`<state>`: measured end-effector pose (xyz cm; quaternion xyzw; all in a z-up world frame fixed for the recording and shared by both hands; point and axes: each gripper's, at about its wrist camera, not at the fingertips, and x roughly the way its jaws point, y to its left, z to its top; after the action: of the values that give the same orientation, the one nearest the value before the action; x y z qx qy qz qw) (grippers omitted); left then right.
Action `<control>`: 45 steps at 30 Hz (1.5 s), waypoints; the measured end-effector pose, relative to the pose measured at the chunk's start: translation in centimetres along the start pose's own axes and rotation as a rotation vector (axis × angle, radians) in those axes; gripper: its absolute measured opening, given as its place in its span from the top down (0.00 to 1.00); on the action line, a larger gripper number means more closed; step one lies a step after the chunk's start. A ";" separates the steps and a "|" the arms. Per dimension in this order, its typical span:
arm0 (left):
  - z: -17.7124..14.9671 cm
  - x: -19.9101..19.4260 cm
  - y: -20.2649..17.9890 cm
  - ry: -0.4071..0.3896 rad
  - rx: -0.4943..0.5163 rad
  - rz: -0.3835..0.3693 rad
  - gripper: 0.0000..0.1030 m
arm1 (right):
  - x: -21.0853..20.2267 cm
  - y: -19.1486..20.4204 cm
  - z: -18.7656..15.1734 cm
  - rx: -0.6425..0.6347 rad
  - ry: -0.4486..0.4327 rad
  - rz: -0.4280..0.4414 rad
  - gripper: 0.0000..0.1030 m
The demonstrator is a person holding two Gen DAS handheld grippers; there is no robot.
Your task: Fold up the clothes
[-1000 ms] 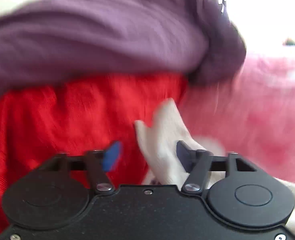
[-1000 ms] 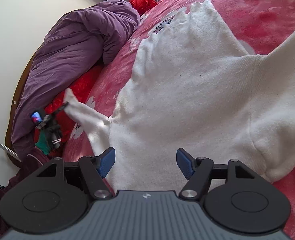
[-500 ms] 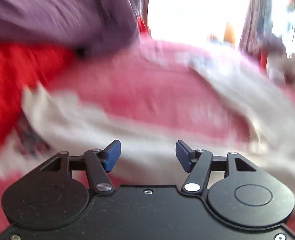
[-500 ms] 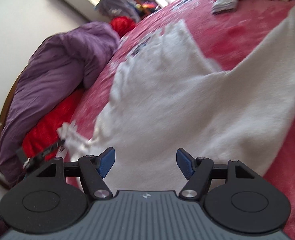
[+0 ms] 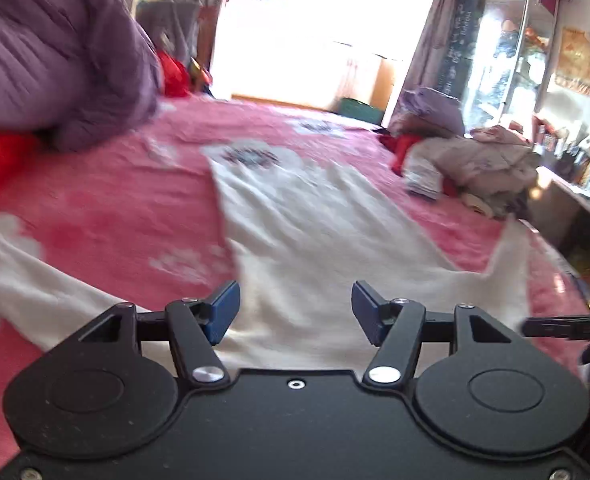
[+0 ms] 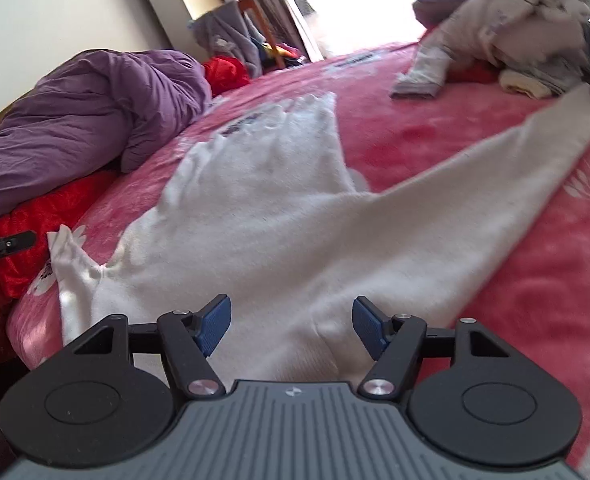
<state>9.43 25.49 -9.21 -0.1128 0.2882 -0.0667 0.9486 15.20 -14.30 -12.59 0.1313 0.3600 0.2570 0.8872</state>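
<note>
A white sweater [image 6: 279, 220] is spread flat on the pink bedspread [image 6: 535, 280]; both the left gripper [image 5: 295, 312] and right gripper [image 6: 291, 324] are held apart above it, nothing clamped

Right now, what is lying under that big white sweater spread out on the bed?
The white sweater lies flat on a pink flowered blanket, which shows all around its edges. Whatever sits beneath its middle is covered and cannot be seen. Both tongs hover open above it.
</note>
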 end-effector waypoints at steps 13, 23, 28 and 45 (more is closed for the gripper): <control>-2.4 3.1 -4.5 0.162 -0.236 -0.026 0.42 | -1.1 -0.1 -2.6 -0.143 0.032 -0.046 0.39; -12.0 1.4 -15.3 0.339 0.152 0.087 0.41 | 0.9 3.9 -5.9 -0.435 0.166 -0.126 0.38; -11.3 -0.9 -15.5 0.242 0.042 0.027 0.41 | -2.1 5.1 -5.7 -0.469 0.105 -0.085 0.40; -8.4 -5.4 -11.2 0.070 -0.089 0.118 0.41 | -1.9 6.0 -7.6 -0.531 0.138 -0.112 0.37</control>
<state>-0.49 14.21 -10.30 -0.1350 0.3299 -0.0015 0.9343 6.53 -9.98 -14.33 -0.1438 0.3464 0.3012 0.8767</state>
